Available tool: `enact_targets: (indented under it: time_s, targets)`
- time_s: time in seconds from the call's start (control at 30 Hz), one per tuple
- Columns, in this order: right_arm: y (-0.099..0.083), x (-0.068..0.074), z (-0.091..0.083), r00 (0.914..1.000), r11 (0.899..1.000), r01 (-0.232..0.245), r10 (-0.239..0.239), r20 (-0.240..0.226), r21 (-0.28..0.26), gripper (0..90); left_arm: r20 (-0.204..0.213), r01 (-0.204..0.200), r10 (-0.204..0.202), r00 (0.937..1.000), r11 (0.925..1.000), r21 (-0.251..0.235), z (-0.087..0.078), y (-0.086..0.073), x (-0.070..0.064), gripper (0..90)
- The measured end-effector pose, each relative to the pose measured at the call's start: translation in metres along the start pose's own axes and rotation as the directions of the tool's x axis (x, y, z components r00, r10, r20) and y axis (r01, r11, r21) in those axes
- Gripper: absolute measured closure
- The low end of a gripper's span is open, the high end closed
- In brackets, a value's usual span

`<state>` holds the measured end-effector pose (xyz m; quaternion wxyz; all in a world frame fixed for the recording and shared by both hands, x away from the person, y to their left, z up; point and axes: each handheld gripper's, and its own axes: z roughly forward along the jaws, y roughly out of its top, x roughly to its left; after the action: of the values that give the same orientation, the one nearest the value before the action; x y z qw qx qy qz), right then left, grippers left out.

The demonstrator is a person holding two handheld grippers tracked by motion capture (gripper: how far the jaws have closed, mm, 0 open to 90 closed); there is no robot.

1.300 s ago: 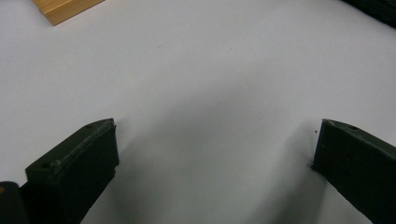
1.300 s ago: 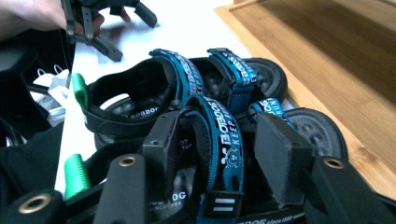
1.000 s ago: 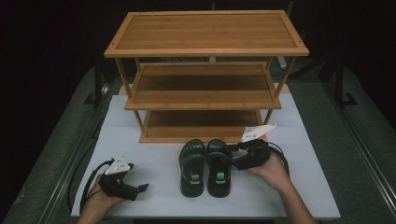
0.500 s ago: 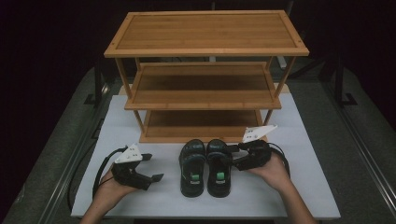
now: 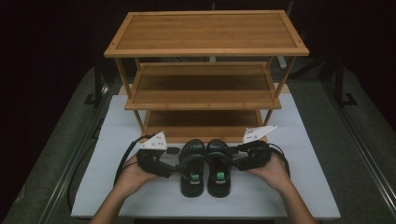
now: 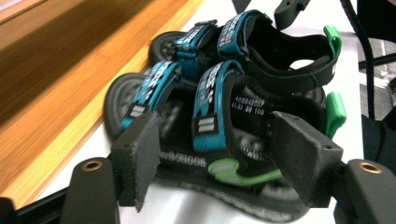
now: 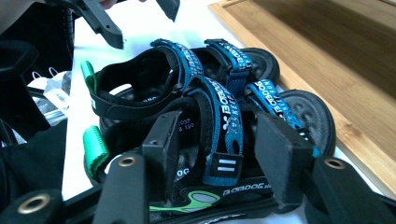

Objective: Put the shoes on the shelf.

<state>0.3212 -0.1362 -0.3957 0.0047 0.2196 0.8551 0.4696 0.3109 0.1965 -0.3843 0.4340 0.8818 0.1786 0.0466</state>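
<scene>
A pair of black sandals with blue straps and green heel tabs stands side by side on the white board, toes toward the rack. The left sandal (image 5: pixel 192 169) has my left gripper (image 5: pixel 173 161) at its outer side. In the left gripper view that gripper (image 6: pixel 219 156) is open, its jaws either side of the near sandal's (image 6: pixel 219 116) blue strap. My right gripper (image 5: pixel 235 156) is at the outer side of the right sandal (image 5: pixel 219 167). It is open (image 7: pixel 222 149) too, straddling the strap of its near sandal (image 7: pixel 210 116).
A three-tier bamboo shoe rack (image 5: pixel 205 32) stands just behind the sandals, its bottom shelf (image 5: pixel 201 119) bare and close to their toes. The white board (image 5: pixel 303 186) has free room on both sides. Dark floor and metal rails surround the table.
My left gripper has moved right and forward from the board's near-left area up to the left sandal's side. The right gripper has stayed by the right sandal.
</scene>
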Motion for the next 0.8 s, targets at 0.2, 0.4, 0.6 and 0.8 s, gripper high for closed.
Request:
enact_targets:
  time_s: [0.2, 0.4, 0.6, 0.8]
  targets:
    - [-0.001, 0.000, 0.004, 0.9998, 1.000, -0.008, 0.009, -0.015, 0.005, 54.9, 0.027, -0.026, 0.026, 0.9993, 0.9994, 0.024, 0.016, 0.005, 0.001, 47.3]
    - [-0.004, -0.002, 0.009, 0.9998, 0.999, -0.013, 0.013, -0.016, 0.035, 59.2, 0.030, -0.032, 0.031, 0.9991, 0.9987, 0.039, 0.022, 0.003, 0.003, 56.6]
    - [-0.007, -0.004, 0.011, 0.9992, 0.999, -0.033, 0.034, -0.019, 0.035, 63.3, 0.038, 0.002, -0.004, 0.9993, 0.9990, 0.046, 0.023, -0.002, 0.007, 60.1]
    - [-0.007, -0.004, 0.011, 0.9989, 0.998, -0.043, 0.044, -0.014, 0.035, 67.9, 0.007, -0.017, 0.016, 0.9998, 0.9987, 0.047, 0.024, 0.000, 0.002, 67.7]
